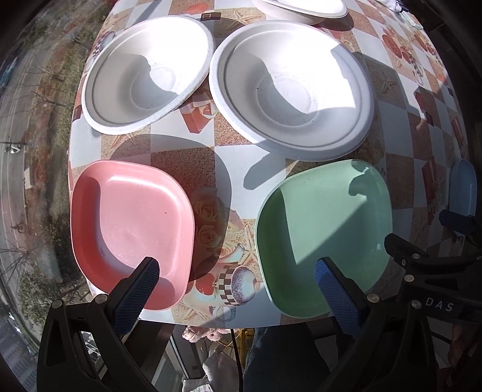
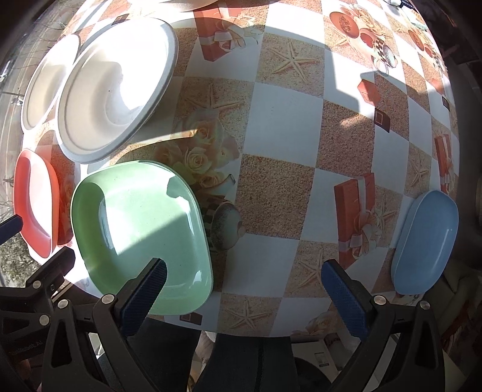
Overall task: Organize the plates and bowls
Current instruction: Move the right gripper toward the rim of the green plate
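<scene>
In the left wrist view a pink plate (image 1: 132, 229) lies at the near left and a green plate (image 1: 325, 235) at the near right. Two white bowls (image 1: 147, 72) (image 1: 292, 87) sit behind them and a third white bowl (image 1: 301, 9) is at the far edge. My left gripper (image 1: 238, 271) is open and empty above the near table edge, between the pink and green plates. In the right wrist view my right gripper (image 2: 244, 274) is open and empty, with the green plate (image 2: 141, 229) at its left finger and a blue plate (image 2: 424, 244) to the right.
The table (image 2: 286, 126) has a checkered cloth printed with starfish, roses and gift boxes. Its near edge runs just in front of both grippers. The pink plate (image 2: 36, 202) and white bowls (image 2: 117, 81) lie at the left of the right wrist view.
</scene>
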Demonstrator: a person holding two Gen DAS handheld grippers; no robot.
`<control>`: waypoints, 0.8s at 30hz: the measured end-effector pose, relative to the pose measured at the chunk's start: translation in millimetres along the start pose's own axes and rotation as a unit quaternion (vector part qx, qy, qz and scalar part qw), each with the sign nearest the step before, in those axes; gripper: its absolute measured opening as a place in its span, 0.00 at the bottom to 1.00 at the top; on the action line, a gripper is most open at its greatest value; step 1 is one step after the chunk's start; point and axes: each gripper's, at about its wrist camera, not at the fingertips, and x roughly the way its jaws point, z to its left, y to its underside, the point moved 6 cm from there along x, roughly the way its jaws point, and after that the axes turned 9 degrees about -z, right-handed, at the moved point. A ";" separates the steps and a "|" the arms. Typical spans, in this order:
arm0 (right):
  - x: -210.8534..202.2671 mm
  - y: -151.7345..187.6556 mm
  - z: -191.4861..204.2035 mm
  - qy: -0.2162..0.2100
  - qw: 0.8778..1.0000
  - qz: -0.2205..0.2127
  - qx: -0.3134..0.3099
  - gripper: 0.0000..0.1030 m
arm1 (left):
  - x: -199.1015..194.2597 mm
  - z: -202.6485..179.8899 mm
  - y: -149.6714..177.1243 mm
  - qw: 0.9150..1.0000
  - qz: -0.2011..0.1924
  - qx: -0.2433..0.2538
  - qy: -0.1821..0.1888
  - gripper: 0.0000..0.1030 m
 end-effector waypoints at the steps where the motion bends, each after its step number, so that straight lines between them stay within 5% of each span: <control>1: 3.4 2.0 -0.9 0.002 1.000 0.001 0.000 1.00 | 0.3 -1.1 -0.4 1.000 0.002 0.000 0.000 1.00; 10: 26.6 20.7 -17.2 0.008 1.000 0.014 0.023 1.00 | 9.9 -9.9 4.5 1.000 0.004 0.020 0.001 1.00; 24: 71.8 2.7 -32.8 0.004 0.998 0.028 0.062 1.00 | 15.1 -19.0 13.8 0.999 0.008 0.039 -0.014 1.00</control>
